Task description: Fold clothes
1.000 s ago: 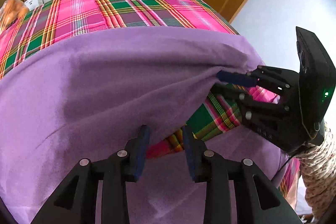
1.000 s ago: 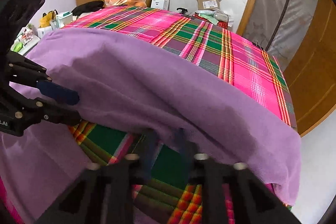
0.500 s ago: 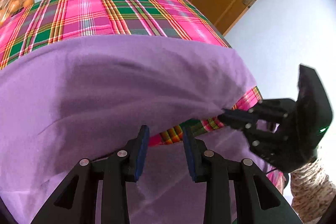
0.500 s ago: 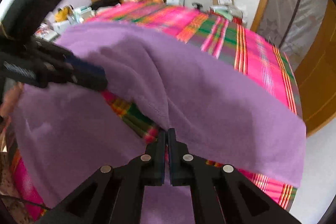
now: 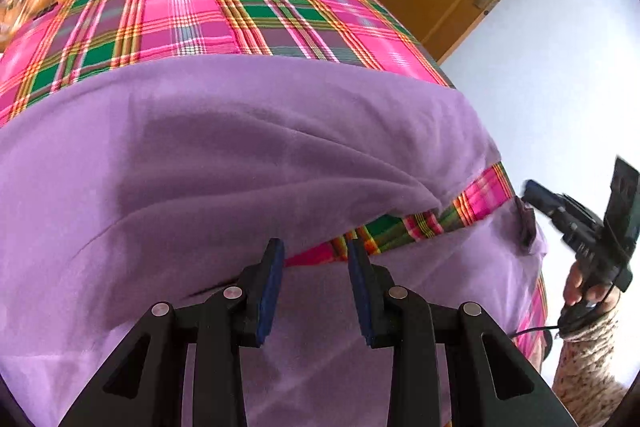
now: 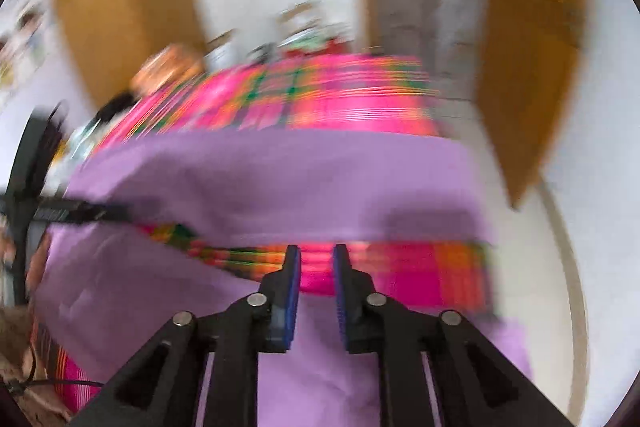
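Two tongs: your left gripper (image 5: 316, 259) stands partly parted with nothing between its pads; your right gripper (image 6: 316, 267) is opening, also with nothing between them.
Risk at the right: those jaws are off at the table's corner, clear of the cloth, so the fold they left may slump back down.
Risk at the left: your parted pads hover over the fold's edge without pinching it; closing here may catch one layer only, or the plaid tablecloth (image 5: 224, 19) too.
Blur: the right view is smeared, so judge its aim with care.
Garment: the purple garment (image 5: 248, 155) lies beyond both tongs, its near part draped over the table edge below them.
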`<action>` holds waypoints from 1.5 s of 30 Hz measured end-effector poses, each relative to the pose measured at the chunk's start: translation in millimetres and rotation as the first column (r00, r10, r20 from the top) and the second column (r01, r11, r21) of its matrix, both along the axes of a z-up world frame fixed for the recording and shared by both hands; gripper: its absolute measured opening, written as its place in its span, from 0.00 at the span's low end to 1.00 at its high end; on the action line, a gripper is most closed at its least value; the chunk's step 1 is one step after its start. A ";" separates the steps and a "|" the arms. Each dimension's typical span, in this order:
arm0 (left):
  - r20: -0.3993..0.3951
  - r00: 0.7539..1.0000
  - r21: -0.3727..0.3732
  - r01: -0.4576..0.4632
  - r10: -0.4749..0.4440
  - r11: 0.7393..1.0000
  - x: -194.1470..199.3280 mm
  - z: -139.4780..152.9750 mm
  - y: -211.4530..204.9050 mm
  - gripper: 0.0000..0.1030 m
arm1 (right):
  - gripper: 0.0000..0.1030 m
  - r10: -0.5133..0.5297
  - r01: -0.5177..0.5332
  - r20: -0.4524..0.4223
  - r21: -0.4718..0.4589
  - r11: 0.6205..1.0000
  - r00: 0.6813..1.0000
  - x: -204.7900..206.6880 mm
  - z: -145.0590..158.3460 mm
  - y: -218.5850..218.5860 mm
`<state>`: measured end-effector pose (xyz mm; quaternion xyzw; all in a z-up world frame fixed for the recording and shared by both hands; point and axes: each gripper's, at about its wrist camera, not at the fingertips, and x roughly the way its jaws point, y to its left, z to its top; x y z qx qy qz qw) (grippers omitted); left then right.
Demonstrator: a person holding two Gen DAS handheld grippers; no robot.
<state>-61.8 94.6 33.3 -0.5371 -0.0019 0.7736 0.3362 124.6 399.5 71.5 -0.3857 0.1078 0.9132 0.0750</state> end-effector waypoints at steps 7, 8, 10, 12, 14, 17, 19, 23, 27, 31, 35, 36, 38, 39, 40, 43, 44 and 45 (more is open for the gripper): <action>0.004 0.998 0.034 -0.058 0.058 0.998 17.5 5.5 -39.0 0.33 | 0.37 -0.378 0.379 0.022 -0.087 0.921 0.925 84.5 -30.6 70.5; 0.005 0.998 0.037 -0.070 0.070 0.997 19.6 6.2 -45.4 0.33 | 0.37 -0.397 0.398 0.036 -0.099 0.912 0.917 88.5 -36.7 74.4; 0.008 0.995 0.045 -0.097 0.097 0.994 23.8 6.2 -57.9 0.33 | 0.37 -0.414 0.416 0.043 -0.133 0.899 0.909 93.9 -46.0 77.7; 0.011 0.993 0.046 -0.120 0.120 0.992 29.0 6.5 -70.8 0.33 | 0.40 -0.410 0.410 0.030 -0.153 0.899 0.912 93.5 -50.9 73.8; 0.015 0.990 0.050 -0.140 0.140 0.989 34.6 5.0 -83.0 0.33 | 0.42 -0.387 0.390 0.049 -0.137 0.911 0.921 86.7 -55.6 67.3; 0.031 0.986 0.050 -0.167 0.165 0.985 40.7 -0.4 -95.2 0.33 | 0.47 -0.374 0.377 0.050 -0.093 0.922 0.926 80.1 -58.4 61.6; 0.041 0.984 0.049 -0.178 0.176 0.983 44.5 -4.6 -98.7 0.33 | 0.47 -0.371 0.374 0.047 -0.100 0.922 0.928 76.4 -60.4 65.3; 0.052 0.982 0.042 -0.185 0.183 0.982 51.6 -9.0 -104.1 0.33 | 0.48 -0.384 0.386 0.048 -0.167 0.907 0.922 68.5 -69.2 79.0; 0.045 0.981 0.047 -0.190 0.188 0.981 59.8 -6.4 -112.1 0.33 | 0.39 -0.403 0.399 0.025 -0.216 0.891 0.915 71.3 -71.9 80.7; 0.046 0.978 0.044 -0.203 0.201 0.978 65.1 -7.7 -120.2 0.33 | 0.11 -0.418 0.408 -0.029 -0.166 0.898 0.908 77.7 -61.5 69.7; 0.045 0.976 0.042 -0.216 0.214 0.976 71.8 -6.6 -130.5 0.33 | 0.05 -0.507 0.505 -0.073 -0.047 0.862 0.859 88.3 -46.1 65.9; 0.042 0.975 0.042 -0.218 0.217 0.975 74.0 -5.8 -133.5 0.33 | 0.05 -0.529 0.526 -0.086 -0.060 0.848 0.844 93.5 -43.8 69.6; 0.038 0.973 0.044 -0.227 0.226 0.973 78.0 -5.1 -139.6 0.33 | 0.05 -0.592 0.587 -0.090 -0.075 0.806 0.801 103.6 -41.4 79.3; 0.038 0.972 0.044 -0.235 0.233 0.971 79.2 -5.7 -142.6 0.33 | 0.06 -0.608 0.604 -0.083 -0.066 0.794 0.790 104.7 -41.5 81.1; 0.038 0.970 0.043 -0.243 0.242 0.969 80.3 -6.3 -146.5 0.33 | 0.06 -0.619 0.616 -0.078 -0.051 0.786 0.782 105.5 -41.5 81.1; 0.040 0.962 0.041 -0.270 0.269 0.962 83.0 -7.6 -159.6 0.33 | 0.08 -0.646 0.647 -0.075 -0.014 0.763 0.760 110.3 -42.5 78.7; 0.040 0.960 0.040 -0.279 0.278 0.959 83.9 -8.1 -164.0 0.33 | 0.08 -0.663 0.663 -0.074 -0.017 0.748 0.745 114.6 -43.1 79.2; 0.041 0.957 0.040 -0.288 0.287 0.957 84.8 -8.6 -168.4 0.33 | 0.09 -0.676 0.677 -0.074 -0.018 0.736 0.733 117.2 -43.7 81.2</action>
